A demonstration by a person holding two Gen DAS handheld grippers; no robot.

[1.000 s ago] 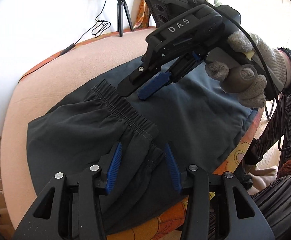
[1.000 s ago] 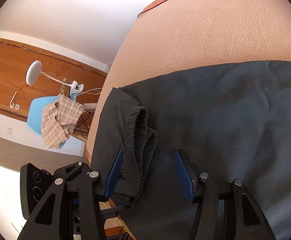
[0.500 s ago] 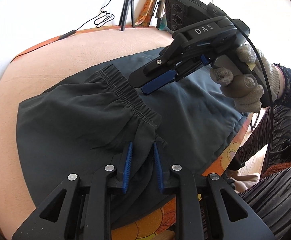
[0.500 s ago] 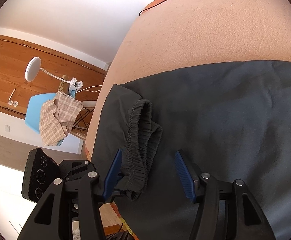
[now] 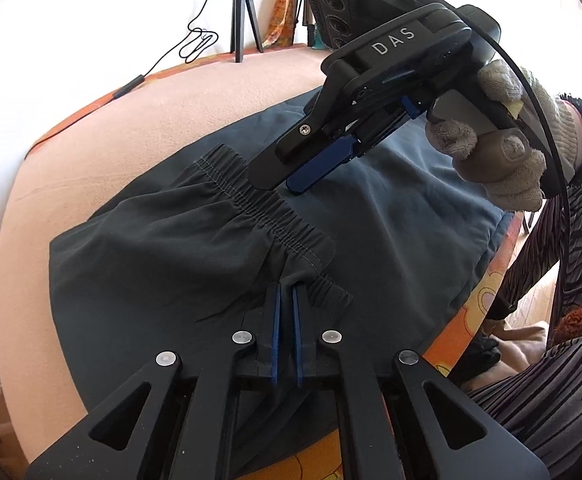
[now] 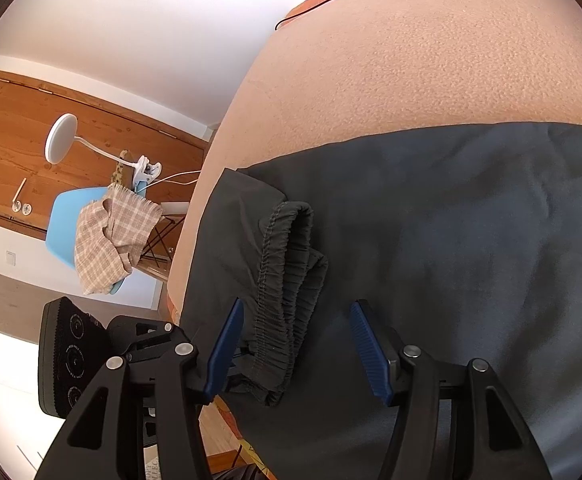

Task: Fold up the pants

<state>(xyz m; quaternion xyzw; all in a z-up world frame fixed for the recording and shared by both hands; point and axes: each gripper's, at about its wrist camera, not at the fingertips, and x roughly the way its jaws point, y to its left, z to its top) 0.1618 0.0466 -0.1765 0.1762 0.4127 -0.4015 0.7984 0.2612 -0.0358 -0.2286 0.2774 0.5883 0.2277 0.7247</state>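
Observation:
Dark grey pants (image 5: 391, 232) lie spread on a peach blanket (image 5: 103, 136), with the elastic waistband (image 5: 259, 208) folded over on top. My left gripper (image 5: 285, 300) is shut on the near end of the waistband at the pants' front edge. My right gripper (image 5: 287, 184) hovers open just above the far part of the waistband, held by a gloved hand (image 5: 503, 160). In the right wrist view the right gripper (image 6: 297, 320) is open, its blue pads (image 6: 365, 340) either side of the bunched waistband (image 6: 287, 276). The pants (image 6: 471, 240) spread to the right.
A tripod (image 5: 243, 16) and a black cable (image 5: 195, 44) stand at the blanket's far edge. An orange patterned sheet (image 5: 471, 312) shows at the near edge by the person's striped clothing. Off the bed are a blue chair with checked cloth (image 6: 111, 236), a white lamp (image 6: 61, 140) and a wooden door.
My left gripper has closed on the waistband's near end; it was wide open a second ago. My right gripper has come down closer to the waistband, still open.

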